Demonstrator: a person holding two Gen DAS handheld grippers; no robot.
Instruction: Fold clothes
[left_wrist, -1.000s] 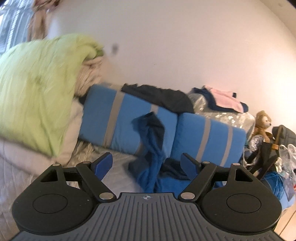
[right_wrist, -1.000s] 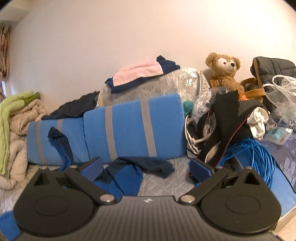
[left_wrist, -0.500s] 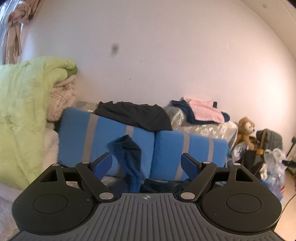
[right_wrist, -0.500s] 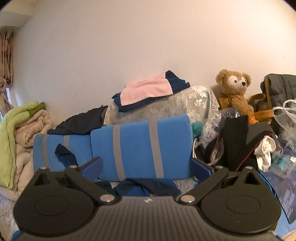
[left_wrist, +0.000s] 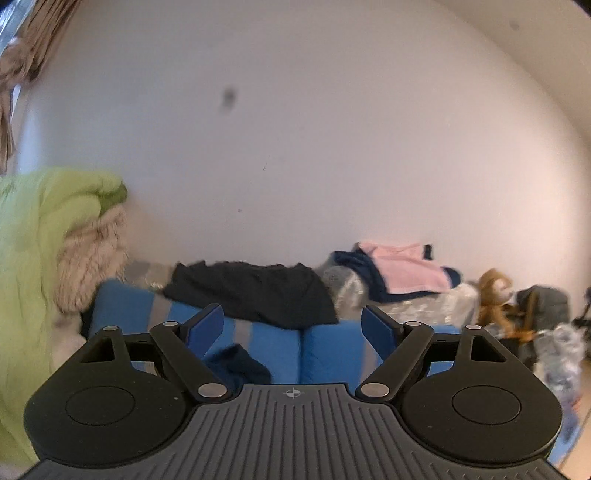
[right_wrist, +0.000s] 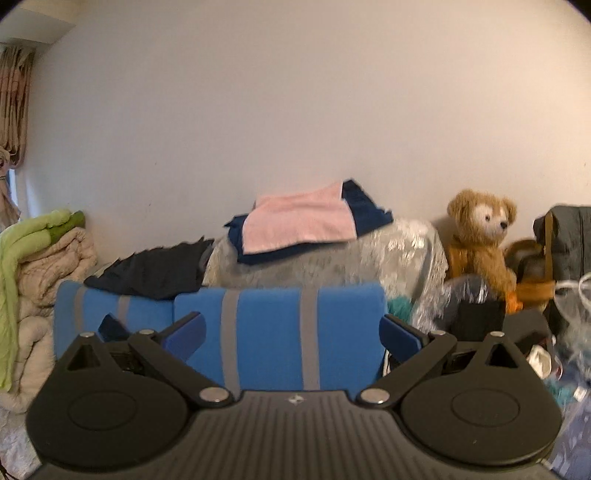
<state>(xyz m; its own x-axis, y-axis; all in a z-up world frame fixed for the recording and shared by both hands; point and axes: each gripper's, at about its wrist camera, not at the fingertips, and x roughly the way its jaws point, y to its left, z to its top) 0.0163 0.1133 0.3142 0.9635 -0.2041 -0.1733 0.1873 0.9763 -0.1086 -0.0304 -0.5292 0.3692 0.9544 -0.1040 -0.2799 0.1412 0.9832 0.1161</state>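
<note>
Clothes wait unfolded: a black garment (left_wrist: 255, 291) drapes over the blue cushions (right_wrist: 273, 332). Our left claw (left_wrist: 293, 326) and right claw (right_wrist: 291, 334) gape wide, empty; next we pick one piece.

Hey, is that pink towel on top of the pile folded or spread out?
Folded. The pink towel lies as a neat flat rectangle on a dark blue garment, edges squared.

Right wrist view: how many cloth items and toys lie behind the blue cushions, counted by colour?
Pink towel: 1
Navy cloth under it: 1
Black garment: 1
Brown teddy bear: 1
Total: 4
</note>
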